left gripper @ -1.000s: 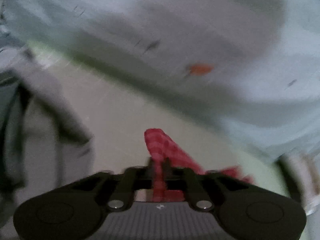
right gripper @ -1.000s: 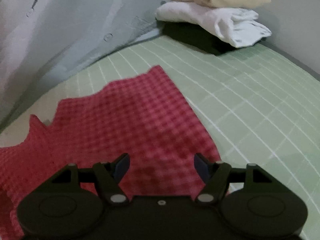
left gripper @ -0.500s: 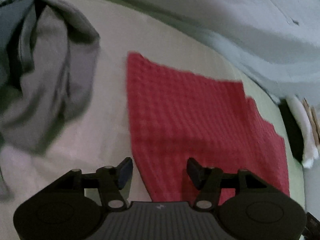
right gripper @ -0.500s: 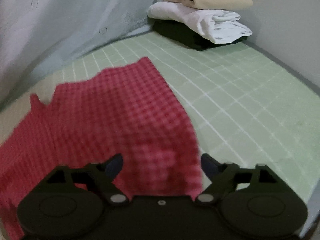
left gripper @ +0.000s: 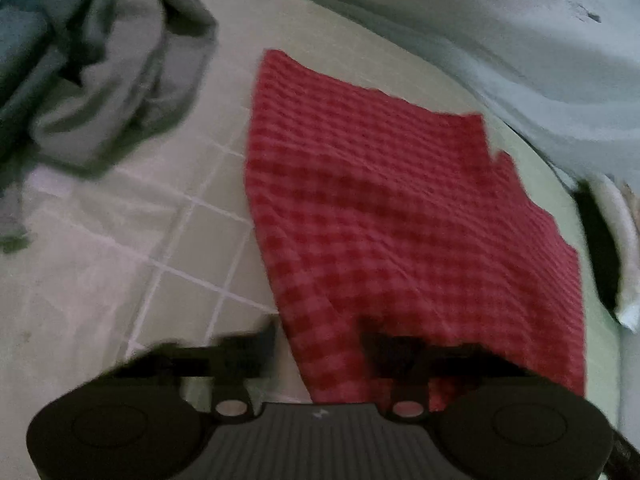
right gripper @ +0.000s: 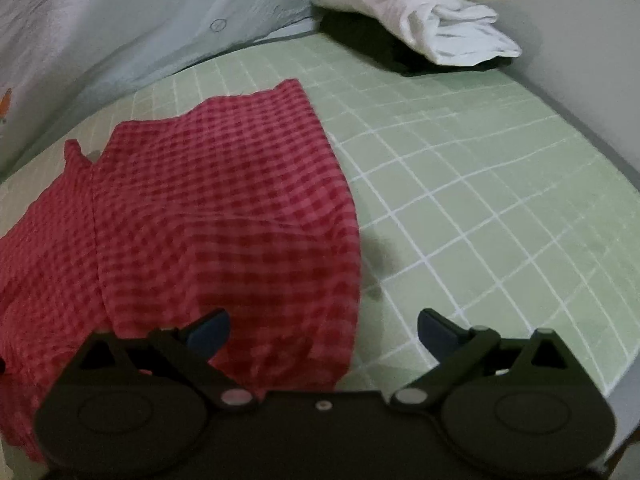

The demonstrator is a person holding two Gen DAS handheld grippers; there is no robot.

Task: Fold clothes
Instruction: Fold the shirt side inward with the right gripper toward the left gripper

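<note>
A red checked cloth (left gripper: 400, 208) lies spread on the green gridded mat (left gripper: 188, 248); it also shows in the right wrist view (right gripper: 208, 216), with one layer folded over another. My left gripper (left gripper: 318, 344) is open over the cloth's near left edge, its image blurred. My right gripper (right gripper: 324, 326) is open wide over the cloth's near right corner, holding nothing.
A crumpled grey garment (left gripper: 100, 80) lies at the far left. A stack of folded clothes, beige on white on black (right gripper: 416, 20), sits at the mat's far right corner. A pale curtain (right gripper: 140, 20) hangs behind. The mat's right edge (right gripper: 624, 360) is close by.
My left gripper let go of the red cloth, opened and drew back; the cloth now lies flat. My right gripper opened wider and moved nearer the cloth's near right corner.
</note>
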